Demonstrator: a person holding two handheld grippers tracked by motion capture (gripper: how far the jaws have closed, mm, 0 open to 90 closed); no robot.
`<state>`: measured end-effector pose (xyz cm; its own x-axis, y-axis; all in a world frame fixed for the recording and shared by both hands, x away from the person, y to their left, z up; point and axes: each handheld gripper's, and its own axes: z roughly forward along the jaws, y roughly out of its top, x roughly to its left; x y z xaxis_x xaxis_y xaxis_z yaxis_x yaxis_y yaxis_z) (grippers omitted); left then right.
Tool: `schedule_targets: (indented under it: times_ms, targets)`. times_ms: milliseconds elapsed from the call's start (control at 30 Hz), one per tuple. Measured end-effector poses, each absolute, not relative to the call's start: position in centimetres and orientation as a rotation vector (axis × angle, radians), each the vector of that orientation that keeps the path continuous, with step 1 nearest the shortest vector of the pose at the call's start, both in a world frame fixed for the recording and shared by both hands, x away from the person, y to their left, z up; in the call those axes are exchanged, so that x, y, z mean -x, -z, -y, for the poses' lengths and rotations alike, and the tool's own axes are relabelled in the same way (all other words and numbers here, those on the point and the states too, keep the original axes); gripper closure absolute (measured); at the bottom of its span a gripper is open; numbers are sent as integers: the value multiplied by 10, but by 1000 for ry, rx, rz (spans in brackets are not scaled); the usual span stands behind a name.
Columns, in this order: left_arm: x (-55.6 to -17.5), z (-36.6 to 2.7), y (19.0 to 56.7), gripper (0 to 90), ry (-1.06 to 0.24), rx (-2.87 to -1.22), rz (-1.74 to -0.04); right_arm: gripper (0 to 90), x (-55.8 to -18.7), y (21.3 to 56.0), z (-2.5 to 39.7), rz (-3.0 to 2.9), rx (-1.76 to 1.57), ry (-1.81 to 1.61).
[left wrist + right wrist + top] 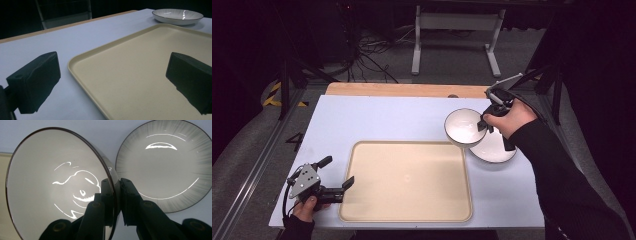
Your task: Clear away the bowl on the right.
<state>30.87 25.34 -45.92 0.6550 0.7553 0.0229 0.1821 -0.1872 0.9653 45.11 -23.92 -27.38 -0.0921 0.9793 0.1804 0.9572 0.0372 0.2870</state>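
Note:
My right gripper (484,124) (116,185) is shut on the rim of a white bowl (463,127) (55,187) with a dark edge, one jaw inside and one outside. The bowl hangs tilted above the table at the tray's far right corner. Beside it, a white plate (494,147) (165,167) with a dark rim lies flat on the table. A beige tray (407,181) (140,72) sits in the middle. My left gripper (338,172) (112,82) stands open at the tray's left edge, nothing between its jaws. The plate (177,16) lies far beyond the tray in the left gripper view.
The tabletop is a white sheet (377,120) with a wooden strip (402,90) along the far edge. Beyond it are a white desk frame (457,35), cables and dark stands on the floor.

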Motion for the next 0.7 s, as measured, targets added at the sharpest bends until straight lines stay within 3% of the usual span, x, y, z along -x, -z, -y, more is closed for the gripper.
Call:
schedule_targets:
  times_ms: [700]
  targets:
    - [-308, -253, 459, 1, -618, -1714, -762, 820, -440, 278, 180, -2457, -1889, -625]
